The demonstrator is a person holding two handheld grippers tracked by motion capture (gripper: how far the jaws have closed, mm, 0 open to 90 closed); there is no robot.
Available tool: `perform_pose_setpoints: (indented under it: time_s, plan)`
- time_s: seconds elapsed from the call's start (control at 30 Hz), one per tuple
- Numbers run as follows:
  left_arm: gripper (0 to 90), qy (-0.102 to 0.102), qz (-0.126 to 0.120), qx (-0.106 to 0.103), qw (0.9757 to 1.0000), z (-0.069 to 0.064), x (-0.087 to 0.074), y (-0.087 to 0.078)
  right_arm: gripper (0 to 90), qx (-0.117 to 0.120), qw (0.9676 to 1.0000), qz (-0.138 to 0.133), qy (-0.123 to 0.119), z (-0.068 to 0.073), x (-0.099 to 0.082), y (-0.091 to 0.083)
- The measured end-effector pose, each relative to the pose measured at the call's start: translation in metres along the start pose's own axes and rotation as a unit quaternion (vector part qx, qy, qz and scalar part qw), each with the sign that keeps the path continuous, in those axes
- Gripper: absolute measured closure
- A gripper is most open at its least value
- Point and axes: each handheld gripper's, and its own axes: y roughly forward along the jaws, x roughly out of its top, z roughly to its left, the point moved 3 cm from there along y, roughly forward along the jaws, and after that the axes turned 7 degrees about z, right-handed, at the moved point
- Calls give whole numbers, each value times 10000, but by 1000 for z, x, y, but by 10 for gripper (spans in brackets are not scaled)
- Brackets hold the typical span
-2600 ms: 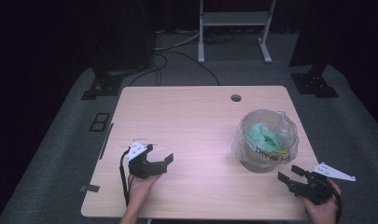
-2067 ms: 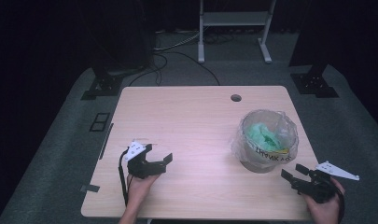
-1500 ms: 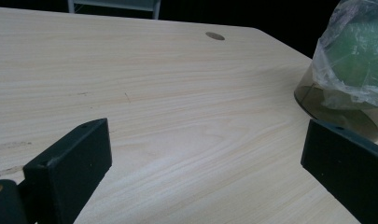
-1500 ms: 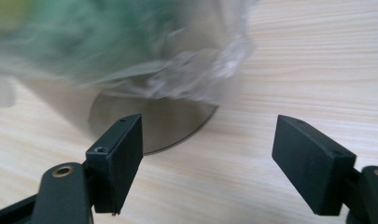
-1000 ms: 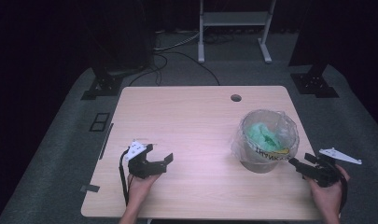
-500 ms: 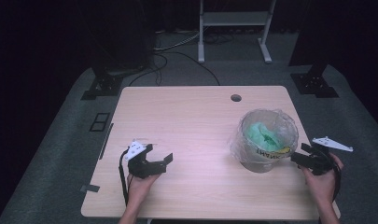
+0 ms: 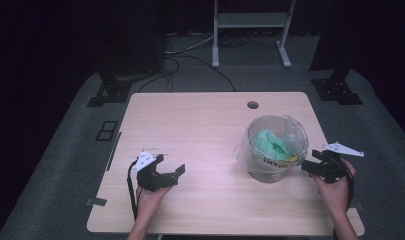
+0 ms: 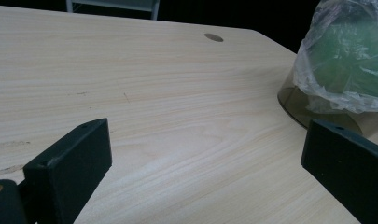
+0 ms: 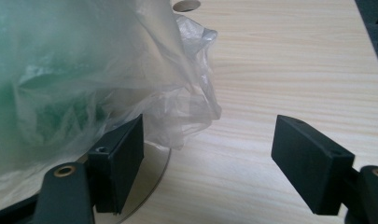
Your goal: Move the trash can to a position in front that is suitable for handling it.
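Note:
A clear round bin [image 7: 275,150] lined with a thin plastic bag stands on the right part of the wooden table [image 7: 200,125], with green crumpled stuff inside. My right gripper [image 7: 314,165] is open just to the bin's right, its jaws pointing at the bag. In the right gripper view the loose bag edge [image 9: 186,102] hangs by the left jaw, and nothing sits between the jaws. My left gripper [image 7: 171,169] rests open on the table's front left, empty. In the left gripper view the bin [image 8: 345,70] stands far right.
A round cable hole [image 7: 252,105] lies behind the bin. Dark floor, cables and black stand feet [image 7: 110,92] surround the table. A white frame [image 7: 250,20] stands behind it. A small tape piece [image 7: 96,202] marks the table's front left edge.
My right gripper has moved from the table's front right corner forward and left, up to the bin's side. The left gripper has stayed put.

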Motion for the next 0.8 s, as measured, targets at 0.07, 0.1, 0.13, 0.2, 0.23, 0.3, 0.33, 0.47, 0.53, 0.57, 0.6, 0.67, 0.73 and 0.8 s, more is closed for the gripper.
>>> perform_pose_setpoints:
  time_s: [0.07, 0.1, 0.13, 0.2, 0.23, 0.3, 0.33, 0.47, 0.53, 0.57, 0.6, 0.67, 0.73, 0.8]
  plan:
    - [5, -11, 1, 1, 10000, 0, 0, 0, 245, 35, 10000, 10, -36, 4, 2, 3]
    - [5, -11, 1, 1, 10000, 0, 0, 0, 245, 35, 10000, 10, -36, 4, 2, 3]
    - [5, -12, 17, -3, 10000, 1, -1, 1, 245, 62, 9999, 35, -73, 8, 3, 5]
    - [5, -10, 17, -4, 10000, 0, -1, 1, 246, 75, 9999, 57, -131, 13, 5, 7]
    - [5, -6, 14, -8, 10000, 0, -1, 1, 245, 84, 9998, 63, -165, 15, 6, 8]
    - [5, -3, 10, -10, 10000, 0, -1, 1, 245, 100, 9998, 66, -177, 17, 7, 10]
    - [5, -1, 7, -11, 10000, 0, 0, 1, 245, 118, 9997, 74, -199, 19, 8, 11]
    - [5, -12, 15, -9, 10000, 0, -1, 1, 245, 149, 9993, 114, -312, 27, 12, 17]
    - [5, -7, 8, -9, 10000, 0, -1, 1, 245, 161, 9993, 124, -316, 29, 13, 18]
    - [5, -9, 7, -11, 10000, 0, -1, 1, 245, 202, 9991, 137, -343, 32, 14, 20]
    - [5, -7, 11, -11, 10000, 0, -1, 1, 245, 217, 9990, 141, -365, 33, 15, 21]
    - [5, -7, 16, -12, 10000, 0, -1, 1, 245, 227, 9989, 161, -389, 36, 16, 23]
    - [5, -9, 11, -16, 10000, 0, -1, 1, 245, 229, 9988, 166, -412, 37, 17, 24]
    - [5, -10, 14, -13, 10000, 0, -1, 1, 245, 234, 9984, 191, -478, 42, 19, 26]
